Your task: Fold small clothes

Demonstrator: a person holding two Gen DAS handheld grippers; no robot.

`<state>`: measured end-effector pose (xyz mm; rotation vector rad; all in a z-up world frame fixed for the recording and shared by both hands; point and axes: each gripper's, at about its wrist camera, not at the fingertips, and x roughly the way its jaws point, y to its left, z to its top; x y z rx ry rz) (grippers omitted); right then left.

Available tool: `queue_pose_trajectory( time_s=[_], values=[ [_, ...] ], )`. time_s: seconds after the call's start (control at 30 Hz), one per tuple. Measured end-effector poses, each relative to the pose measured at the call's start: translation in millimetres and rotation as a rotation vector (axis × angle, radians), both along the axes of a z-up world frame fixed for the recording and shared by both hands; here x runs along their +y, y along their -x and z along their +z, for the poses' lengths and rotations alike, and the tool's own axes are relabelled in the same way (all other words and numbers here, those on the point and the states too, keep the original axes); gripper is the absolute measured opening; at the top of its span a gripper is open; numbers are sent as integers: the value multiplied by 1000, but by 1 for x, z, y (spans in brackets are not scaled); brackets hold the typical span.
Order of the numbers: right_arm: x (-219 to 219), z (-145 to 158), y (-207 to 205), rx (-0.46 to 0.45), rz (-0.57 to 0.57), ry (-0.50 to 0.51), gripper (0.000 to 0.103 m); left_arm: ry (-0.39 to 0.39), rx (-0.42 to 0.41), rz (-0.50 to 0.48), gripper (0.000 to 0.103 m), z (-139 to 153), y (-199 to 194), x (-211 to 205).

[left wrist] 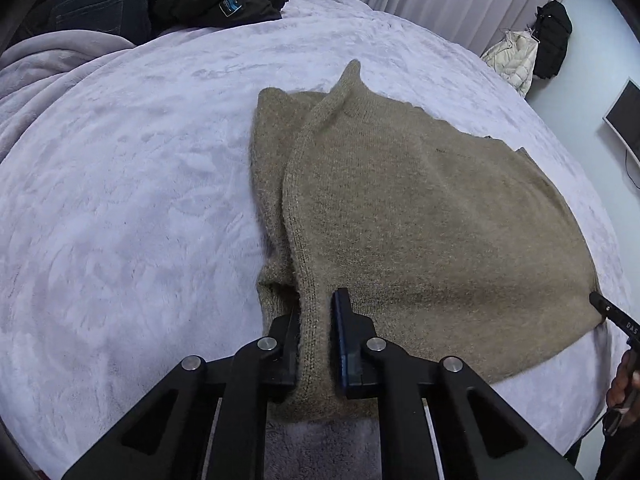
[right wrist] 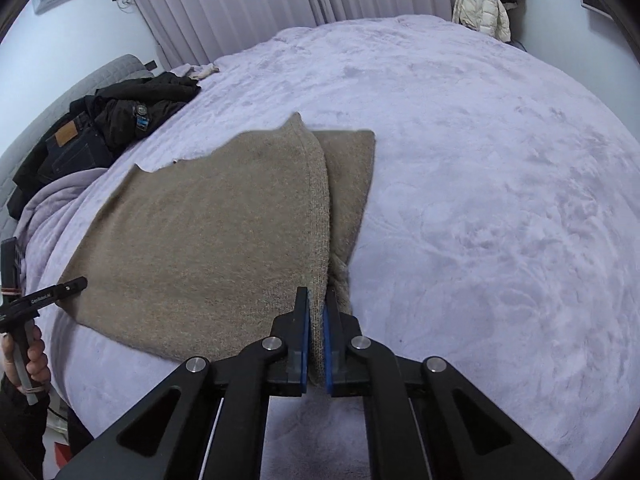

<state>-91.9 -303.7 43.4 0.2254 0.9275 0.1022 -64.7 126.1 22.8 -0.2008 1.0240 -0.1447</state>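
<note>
Here the tan knit sweater (left wrist: 400,208) is spread mid-frame on the lilac blanket (left wrist: 120,200); its near hem corners are pinched by the left gripper (left wrist: 316,312) and right gripper (right wrist: 317,308), the garment's length stretching away toward the upper frame.

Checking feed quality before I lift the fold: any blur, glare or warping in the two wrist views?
Left wrist view: strong fisheye bend, dark corners, soft even light, no glare; sweater knit is sharp, with a shadow near the left gripper. Right wrist view: same warping; the sweater's far edge looks smeared, the right gripper is sharp.
</note>
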Motion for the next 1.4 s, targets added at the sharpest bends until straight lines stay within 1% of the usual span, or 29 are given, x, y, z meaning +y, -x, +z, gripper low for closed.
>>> queue_pose_trajectory(
  time_s=[0.07,0.13,0.2,0.23,0.27,0.3,0.33,0.37,0.43,0.5,0.57,0.63,0.67,0.73,0.77,0.8,0.83,0.87,0.93,0.97,1.0,1.03,1.07,1.13,1.17,1.23,1.27,1.33,1.4],
  values=[
    [2,-14,-2,19,-5,25,5,12,-1,10,14,2,1,2],
    [5,-14,0,6,-14,46,5,13,12,3,18,6,0,2],
    [5,-10,0,2,-17,57,9,-10,16,-12,50,13,0,2],
    [5,-7,1,2,-11,55,16,-12,6,-21,60,19,3,3],
    [5,-2,2,0,-14,68,25,-55,-13,-3,88,27,5,3],
    [6,4,4,-12,-21,91,30,-114,-62,32,101,39,9,1],
    [7,13,6,-36,-30,123,38,-157,-132,52,101,51,15,-1],
    [9,21,9,-67,-38,155,50,-181,-188,42,101,63,20,-6],
    [14,37,12,-126,-50,196,64,-195,-215,7,101,76,17,-18],
    [25,50,8,-169,-25,201,65,-191,-229,-44,101,82,5,-41],
    [48,54,-9,-166,40,207,65,-162,-233,-117,101,80,-10,-67],
    [76,50,-27,-141,119,218,65,-146,-199,-195,101,66,-36,-93],
    [88,45,-35,-122,160,214,65,-166,-173,-199,101,56,-48,-101],
    [105,28,-53,-67,220,204,65,-222,-95,-158,101,27,-71,-98],
    [107,17,-61,-28,224,215,65,-219,-35,-123,101,11,-81,-86],
    [103,7,-68,-5,207,228,65,-182,-2,-89,101,0,-86,-71],
    [93,2,-70,-3,184,217,65,-116,-11,-73,101,-2,-85,-55],
    [80,0,-69,-11,166,180,65,-86,-23,-66,101,1,-81,-44],
    [54,-1,-66,-16,134,89,64,-68,-33,-81,101,8,-75,-35],
    [46,0,-65,-12,132,66,63,-85,-36,-82,101,12,-73,-34],
    [43,1,-65,-5,131,70,63,-127,-38,-63,101,17,-73,-35],
    [43,6,-65,5,119,88,64,-136,-50,-49,101,22,-73,-36],
    [44,13,-65,5,103,98,65,-94,-66,-63,101,31,-76,-38],
    [49,32,-69,-52,116,72,65,-25,-86,-90,101,44,-91,-48],
    [55,40,-75,-80,132,75,68,-20,-95,-100,101,49,-99,-55],
    [71,48,-98,-100,158,120,72,-46,-102,-123,101,52,-126,-74],
    [80,46,-115,-92,172,146,72,-64,-87,-120,101,49,-141,-80],
    [96,36,-150,-51,202,161,72,-116,-36,-94,101,36,-172,-85],
    [106,22,-178,-9,219,156,72,-157,31,-51,101,15,-196,-81]
  ],
)
